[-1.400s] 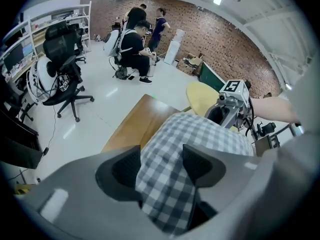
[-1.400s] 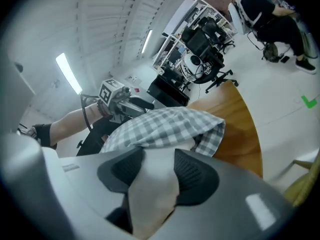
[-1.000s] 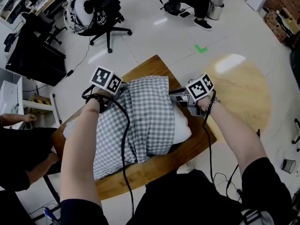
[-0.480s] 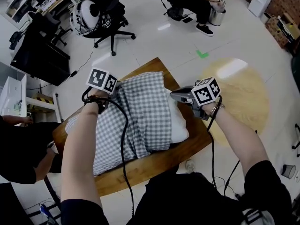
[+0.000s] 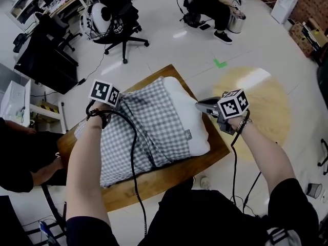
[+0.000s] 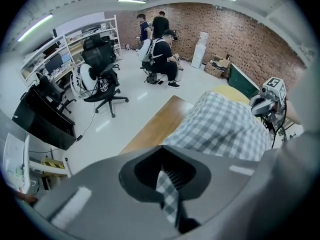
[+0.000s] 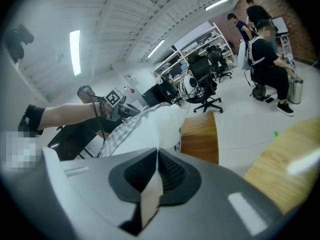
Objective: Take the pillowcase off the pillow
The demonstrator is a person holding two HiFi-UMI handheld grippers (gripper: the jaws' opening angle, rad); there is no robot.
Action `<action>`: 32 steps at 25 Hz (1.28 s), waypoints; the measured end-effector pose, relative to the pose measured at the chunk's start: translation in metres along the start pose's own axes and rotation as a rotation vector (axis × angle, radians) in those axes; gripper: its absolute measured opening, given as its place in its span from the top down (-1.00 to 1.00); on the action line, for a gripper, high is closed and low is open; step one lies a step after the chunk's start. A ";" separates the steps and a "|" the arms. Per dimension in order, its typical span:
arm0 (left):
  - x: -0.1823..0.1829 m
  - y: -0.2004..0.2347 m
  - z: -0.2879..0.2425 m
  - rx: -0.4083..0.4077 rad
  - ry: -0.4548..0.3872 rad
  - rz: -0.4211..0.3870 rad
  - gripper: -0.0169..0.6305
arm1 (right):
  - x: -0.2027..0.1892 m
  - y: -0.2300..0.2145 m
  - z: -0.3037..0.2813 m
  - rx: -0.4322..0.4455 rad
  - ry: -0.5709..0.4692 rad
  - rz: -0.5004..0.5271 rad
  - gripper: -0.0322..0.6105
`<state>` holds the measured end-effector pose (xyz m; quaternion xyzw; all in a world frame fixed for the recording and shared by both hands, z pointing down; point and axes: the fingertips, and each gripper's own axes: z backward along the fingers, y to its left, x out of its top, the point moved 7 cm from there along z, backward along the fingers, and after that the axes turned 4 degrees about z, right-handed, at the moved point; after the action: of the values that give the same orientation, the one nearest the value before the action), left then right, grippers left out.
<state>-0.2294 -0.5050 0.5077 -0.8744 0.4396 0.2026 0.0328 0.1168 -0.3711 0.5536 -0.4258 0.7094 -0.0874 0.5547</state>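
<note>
Pulling the two ends apart, I keep my left gripper (image 6: 167, 189) pressed together on a fold of the checked pillowcase (image 5: 143, 132), while my right gripper (image 7: 150, 189) pinches a corner of the white pillow (image 5: 192, 117). Compared with a second ago, the pillowcase has slid toward my left, and a wider band of bare pillow now shows at the right end. Both lie on the wooden bench (image 5: 164, 181), with most of the pillow still covered. I judge the task partly done. Both grips appear to be holding, and more pulling in opposite directions should free the rest, provided neither pinch slips.
</note>
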 end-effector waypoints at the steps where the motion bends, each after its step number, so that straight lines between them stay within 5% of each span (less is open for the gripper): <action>1: -0.004 0.001 0.003 0.004 -0.001 0.011 0.93 | -0.002 0.001 0.005 -0.010 0.000 0.000 0.88; 9: -0.034 0.011 0.011 0.015 -0.023 0.083 0.93 | -0.013 -0.002 0.023 -0.082 0.024 0.002 0.88; 16: -0.060 -0.018 0.009 -0.009 -0.081 0.047 0.92 | -0.038 0.015 0.012 -0.115 0.061 0.079 0.85; 22: -0.063 -0.043 0.019 -0.006 -0.151 0.039 0.58 | -0.036 0.023 0.019 -0.145 0.047 0.137 0.54; 32: -0.090 -0.110 0.057 0.049 -0.324 0.058 0.47 | -0.067 0.052 0.044 -0.124 0.070 0.250 0.46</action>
<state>-0.2098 -0.3565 0.4768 -0.8160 0.4587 0.3310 0.1188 0.1297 -0.2768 0.5541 -0.3645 0.7797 0.0117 0.5090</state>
